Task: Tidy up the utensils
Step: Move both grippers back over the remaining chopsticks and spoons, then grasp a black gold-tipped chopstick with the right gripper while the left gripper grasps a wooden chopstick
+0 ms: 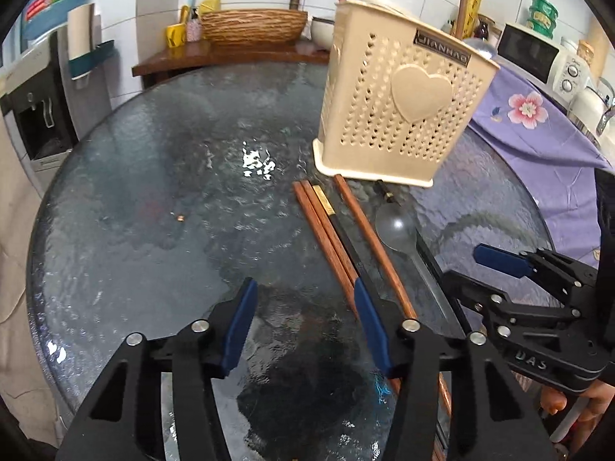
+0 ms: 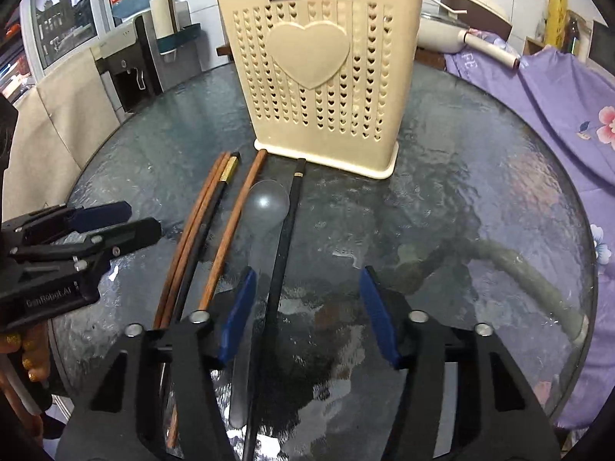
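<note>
In the left wrist view, the left gripper [image 1: 303, 322] filled the bottom centre with its jaws about half spread and nothing between them but bare glass table [image 1: 134, 199]; its right pad overlapped the near ends of the chopsticks [image 1: 326, 238], though whether it touched them could not be told. Those sticks ran from lower centre up toward the holder [image 1: 399, 111], which stood upright at upper right, and the clear spoon [image 1: 398, 230] lay just right of them. At the right edge the right gripper [image 1: 488, 269] reached in, parted and empty. In the right wrist view, the left gripper [image 2: 134, 219] showed at the left edge, the chopsticks [image 2: 192, 238] lay left of centre, then the spoon [image 2: 265, 203] and a black chopstick [image 2: 286, 230], all pointing at the holder [image 2: 326, 77] at top centre. The right gripper [image 2: 307, 315] at the bottom centre stood half open, holding nothing; the black chopstick passed between its pads without contact, and the spoon handle ran under its left pad. The step looked like the approach to a first pick-up, with every utensil still on the glass. The next move would call for each gripper to centre on one piece, lower and pinch, thin sticks on slick glass being likely to roll or slip.
</note>
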The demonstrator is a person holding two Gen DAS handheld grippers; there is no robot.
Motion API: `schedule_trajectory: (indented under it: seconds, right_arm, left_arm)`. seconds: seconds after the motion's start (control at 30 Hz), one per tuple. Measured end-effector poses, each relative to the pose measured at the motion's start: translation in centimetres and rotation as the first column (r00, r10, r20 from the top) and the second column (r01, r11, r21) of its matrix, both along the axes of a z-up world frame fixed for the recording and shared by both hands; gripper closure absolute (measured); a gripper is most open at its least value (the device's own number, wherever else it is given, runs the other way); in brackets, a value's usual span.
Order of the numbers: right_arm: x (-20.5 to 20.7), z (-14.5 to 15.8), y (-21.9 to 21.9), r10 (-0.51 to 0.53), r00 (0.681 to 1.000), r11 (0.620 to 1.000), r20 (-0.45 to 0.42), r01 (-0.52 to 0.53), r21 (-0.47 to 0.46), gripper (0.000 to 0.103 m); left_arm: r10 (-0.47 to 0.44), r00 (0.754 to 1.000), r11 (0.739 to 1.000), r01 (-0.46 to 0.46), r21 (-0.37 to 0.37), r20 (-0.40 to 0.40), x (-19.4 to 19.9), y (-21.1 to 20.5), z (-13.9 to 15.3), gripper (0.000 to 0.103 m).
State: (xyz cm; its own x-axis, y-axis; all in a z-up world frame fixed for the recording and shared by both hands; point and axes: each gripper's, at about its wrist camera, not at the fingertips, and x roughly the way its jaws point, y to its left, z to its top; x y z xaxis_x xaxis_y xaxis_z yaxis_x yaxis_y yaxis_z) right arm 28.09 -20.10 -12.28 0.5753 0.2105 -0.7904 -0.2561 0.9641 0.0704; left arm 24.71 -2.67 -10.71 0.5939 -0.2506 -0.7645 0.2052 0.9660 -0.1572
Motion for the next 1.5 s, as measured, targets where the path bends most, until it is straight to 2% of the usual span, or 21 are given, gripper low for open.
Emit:
schedule_trajectory:
  seconds: [0.17,0.33,0.57,0.7,0.93,1.1,1.17,1.23,1.3,1.43,1.5]
  right_arm:
    - [1.1,-0.3,0.7,-0.011,1.0,0.999,-0.014,0.011,-0.036,0.058]
    - [1.2,-0.4,0.6,-0.021,1.0,0.999,-0.019,0.02,-0.039,0.06]
    - [1.6,-0.4,0.8,-0.038,0.999,0.997,-0.008,0.038,-0.066,0.06]
    - [1.8,-0.3,1.0,-0.041,0.999,0.997,-0.004,0.04,-0.064,0.06]
    - [2.4,-0.3,0.5,-0.045,0.999,0.997,-0.007,0.044,-0.07,0.061]
    - [4.4,-0.3,1.5,-0.05,0.999,0.997,-0.009,0.05,-0.061,0.069]
    - [5.4,-0.3,1.9,-0.053,0.999,0.996,-0.009,0.052,-0.066,0.072]
    - [6.1,-0.2,2.3,-0.038,0.999,0.997,-0.01,0.037,-0.072,0.076]
    - [6.8,-0.2,2.6,-0.022,1.0,0.998,-0.019,0.021,-0.062,0.085]
    - [7.4,-0.1,2.9,0.002,1.0,0.997,-0.017,-0.003,-0.078,0.094]
    - [7.3,-0.1,3.0,0.017,1.0,0.997,-0.015,-0.018,-0.079,0.095]
  left_arm:
    - [-0.021,1.0,1.0,0.022,0.016,-0.017,0.8,-1.0,-0.4,0.057]
    - [-0.027,0.999,0.998,0.028,0.048,-0.029,1.4,-1.5,-0.8,0.064]
    - [-0.008,0.999,1.0,0.009,0.029,-0.043,2.1,-1.8,-0.7,0.065]
    - [0.004,1.0,0.995,-0.001,0.1,-0.027,2.1,-2.5,-1.0,0.066]
    - [0.021,0.999,0.995,-0.016,0.101,-0.047,2.7,-1.4,-0.9,0.067]
    - [0.038,0.998,0.996,-0.033,0.087,-0.058,5.3,-1.5,-0.8,0.068]
    - [0.042,0.997,0.996,-0.037,0.078,-0.067,6.1,-1.4,-0.8,0.074]
    - [0.05,0.996,0.996,-0.045,0.073,-0.071,6.7,-1.3,-0.8,0.084]
    - [0.054,0.996,0.996,-0.049,0.079,-0.07,7.1,-1.4,-0.8,0.09]
    - [0.046,0.996,0.997,-0.041,0.068,-0.071,7.3,-1.8,-0.8,0.094]
    - [0.045,0.997,0.997,-0.04,0.073,-0.068,7.3,-2.1,-0.8,0.095]
